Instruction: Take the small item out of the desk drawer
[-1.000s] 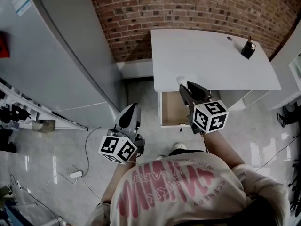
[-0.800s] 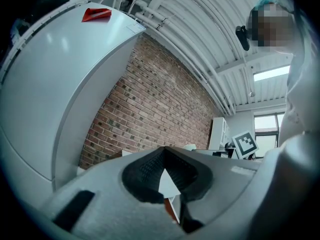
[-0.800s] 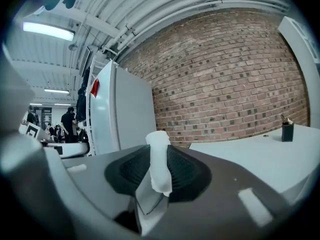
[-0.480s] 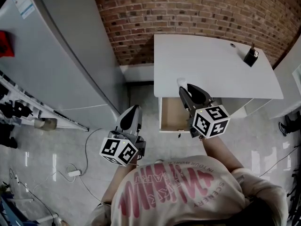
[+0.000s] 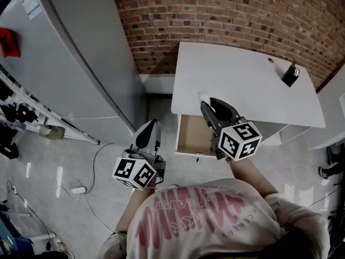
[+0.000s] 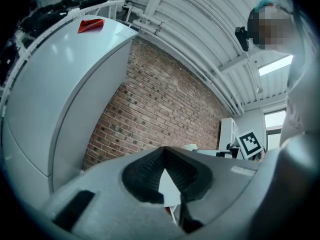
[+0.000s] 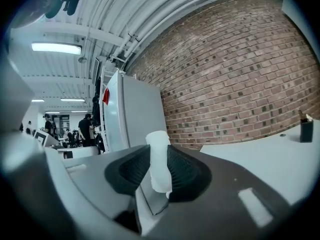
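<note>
One small white item (image 7: 159,160) is clamped in the right gripper (image 5: 208,103), lately raised a little, clear of the open drawer (image 5: 188,136), at the desk (image 5: 242,74) near edge; removal is judged done; the left gripper (image 5: 150,127) is closed on nothing.

The white surface (image 5: 242,85) fills the upper right of the head view, its far edge against the brick wall. Near its far right corner stands a small black object (image 5: 290,74) with something thin sticking up from it; what it is cannot be told. A small round mark (image 5: 270,60) lies to the upper left of it. Under the lower left edge of the surface a drawer (image 5: 190,136) stands pulled open, showing a pale wooden bottom. At the lower left, the glossy light floor (image 5: 64,166) carries a white power adapter (image 5: 78,190) with a thin cable (image 5: 90,171) trailing across the tiles.
</note>
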Available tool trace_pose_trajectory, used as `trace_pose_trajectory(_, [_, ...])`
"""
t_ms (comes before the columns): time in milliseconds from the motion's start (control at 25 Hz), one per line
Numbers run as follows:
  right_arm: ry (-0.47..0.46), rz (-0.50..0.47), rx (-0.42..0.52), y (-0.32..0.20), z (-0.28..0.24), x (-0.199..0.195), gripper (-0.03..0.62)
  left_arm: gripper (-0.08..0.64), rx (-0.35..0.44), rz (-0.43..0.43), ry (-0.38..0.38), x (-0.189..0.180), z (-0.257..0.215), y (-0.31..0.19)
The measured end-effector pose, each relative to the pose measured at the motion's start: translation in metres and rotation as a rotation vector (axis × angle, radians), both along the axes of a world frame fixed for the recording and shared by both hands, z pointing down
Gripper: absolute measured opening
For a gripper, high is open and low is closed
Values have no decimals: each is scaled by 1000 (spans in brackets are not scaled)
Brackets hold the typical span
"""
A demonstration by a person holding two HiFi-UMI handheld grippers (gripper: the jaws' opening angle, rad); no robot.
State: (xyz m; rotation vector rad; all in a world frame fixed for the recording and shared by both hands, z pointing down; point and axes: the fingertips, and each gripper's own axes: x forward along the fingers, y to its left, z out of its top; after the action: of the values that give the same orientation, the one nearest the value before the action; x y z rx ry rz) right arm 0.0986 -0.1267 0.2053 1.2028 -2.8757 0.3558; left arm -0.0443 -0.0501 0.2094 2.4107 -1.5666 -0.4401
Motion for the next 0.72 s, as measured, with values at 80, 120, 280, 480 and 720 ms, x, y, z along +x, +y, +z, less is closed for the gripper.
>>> trace_pose_trajectory(80, [1,-26,-1,0,-1,4,118,3,0,-20,2,7,0,1])
trace_pose_trajectory(120, [2,-40,-2,1,-1,5,118,3,-2,-29,3,11,-1,1])
trace_pose_trajectory(280, [-5,-85,-8,3,-4,15,118,3,-9,-53,-4,29,-2,4])
trace_pose_trajectory(480, [-9,-117,-22,6,2,31,120,3,-16,-80,-12,50,2,10])
trace_pose_trajectory(720, [-23,-146,-54,10,9,47,123,3,-30,-107,-12,67,7,19])
